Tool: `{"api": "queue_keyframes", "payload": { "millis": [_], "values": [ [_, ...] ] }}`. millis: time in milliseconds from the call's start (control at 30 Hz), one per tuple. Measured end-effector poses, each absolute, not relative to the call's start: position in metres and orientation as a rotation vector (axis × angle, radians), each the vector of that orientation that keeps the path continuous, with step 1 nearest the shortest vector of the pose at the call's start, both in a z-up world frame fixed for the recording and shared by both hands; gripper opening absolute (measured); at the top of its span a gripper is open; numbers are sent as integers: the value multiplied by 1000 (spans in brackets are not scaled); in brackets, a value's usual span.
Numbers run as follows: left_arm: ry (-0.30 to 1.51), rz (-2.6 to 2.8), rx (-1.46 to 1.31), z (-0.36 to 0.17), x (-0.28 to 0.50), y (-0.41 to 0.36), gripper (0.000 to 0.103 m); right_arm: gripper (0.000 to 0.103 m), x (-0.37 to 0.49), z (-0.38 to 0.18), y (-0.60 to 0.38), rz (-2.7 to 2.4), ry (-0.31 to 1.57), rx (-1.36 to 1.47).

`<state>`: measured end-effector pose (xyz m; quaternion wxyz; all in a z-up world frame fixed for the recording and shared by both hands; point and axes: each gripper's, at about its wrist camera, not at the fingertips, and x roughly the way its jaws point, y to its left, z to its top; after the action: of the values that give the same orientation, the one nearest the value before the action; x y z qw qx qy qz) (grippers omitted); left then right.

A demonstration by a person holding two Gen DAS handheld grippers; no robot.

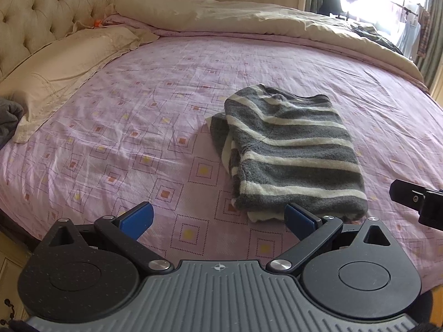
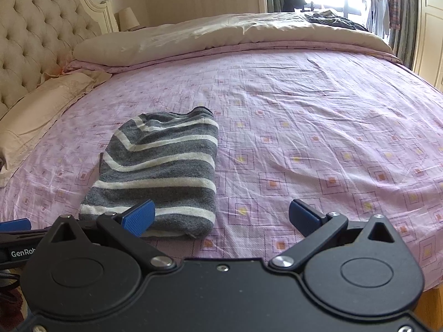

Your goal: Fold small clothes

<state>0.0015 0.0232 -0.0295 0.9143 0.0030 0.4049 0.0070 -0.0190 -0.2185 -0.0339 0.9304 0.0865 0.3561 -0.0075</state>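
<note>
A grey sweater with white stripes (image 1: 293,155) lies folded into a compact rectangle on the pink patterned bed sheet (image 1: 138,127). My left gripper (image 1: 220,218) is open just in front of the sweater's near edge, nothing between its blue pads. In the right wrist view the same folded sweater (image 2: 163,171) sits to the left, and my right gripper (image 2: 221,217) is open over the sheet (image 2: 318,138), its left pad close to the sweater's near edge. Part of the right gripper (image 1: 420,202) shows at the right edge of the left wrist view.
A beige pillow (image 1: 63,69) lies at the left against a tufted headboard (image 1: 41,13). A rolled beige duvet (image 1: 249,19) runs along the far side, with dark clothes (image 2: 332,19) on it. A grey garment (image 1: 8,119) pokes in at the left edge. Curtains and a bright window stand behind.
</note>
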Motion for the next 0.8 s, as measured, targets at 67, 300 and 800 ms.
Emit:
{"api": "queue_keyframes", "payload": {
  "millis": [67, 300, 800],
  "values": [
    [831, 15, 7, -28, 2, 24, 103, 103, -18, -33, -216, -14, 731, 170],
    [839, 15, 7, -27, 3, 23, 102, 103, -18, -32, -217, 13, 738, 200],
    [886, -14, 24, -35, 8, 9, 101, 103, -18, -38, -229, -5, 744, 223]
  ]
}}
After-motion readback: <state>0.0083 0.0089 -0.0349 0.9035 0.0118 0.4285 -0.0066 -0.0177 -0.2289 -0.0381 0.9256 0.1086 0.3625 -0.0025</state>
